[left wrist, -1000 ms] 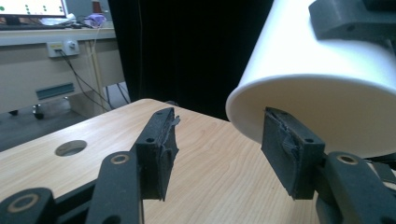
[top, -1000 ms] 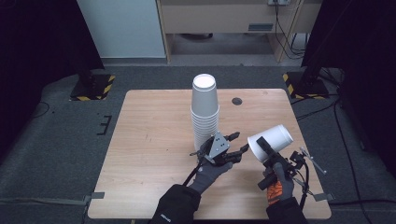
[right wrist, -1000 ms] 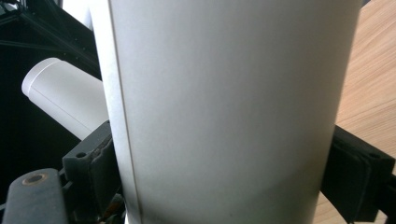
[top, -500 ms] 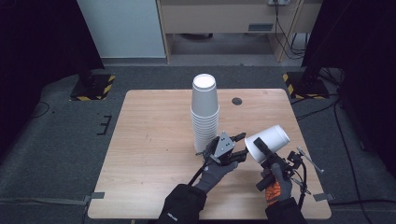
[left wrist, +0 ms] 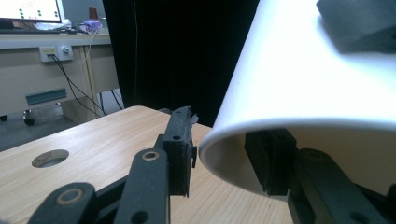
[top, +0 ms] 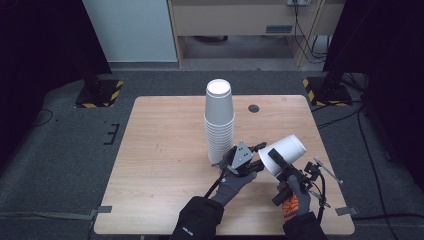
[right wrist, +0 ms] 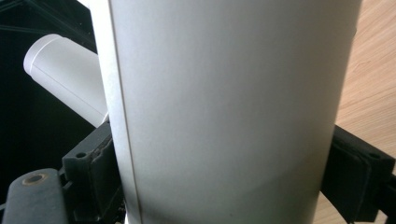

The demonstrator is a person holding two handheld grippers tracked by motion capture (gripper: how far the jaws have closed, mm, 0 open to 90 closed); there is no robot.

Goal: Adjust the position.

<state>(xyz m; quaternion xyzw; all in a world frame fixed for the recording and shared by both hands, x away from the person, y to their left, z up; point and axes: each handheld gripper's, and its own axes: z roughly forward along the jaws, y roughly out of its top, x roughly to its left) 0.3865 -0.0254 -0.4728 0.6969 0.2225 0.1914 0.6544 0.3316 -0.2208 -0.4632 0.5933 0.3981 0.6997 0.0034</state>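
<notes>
The right gripper [top: 276, 159] pinches a tilted cup [top: 283, 153]. The left gripper [top: 256, 159], jaws just closing, straddles its rim without pressing, right of the stack [top: 219, 120].

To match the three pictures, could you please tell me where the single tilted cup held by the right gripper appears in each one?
High view: the cup lies tilted, right of the stack, in the right gripper.
Left gripper view: cup at upper right, its rim around one jaw.
Right gripper view: cup across the middle, between the jaws.
Shared landmark: the table.
</notes>
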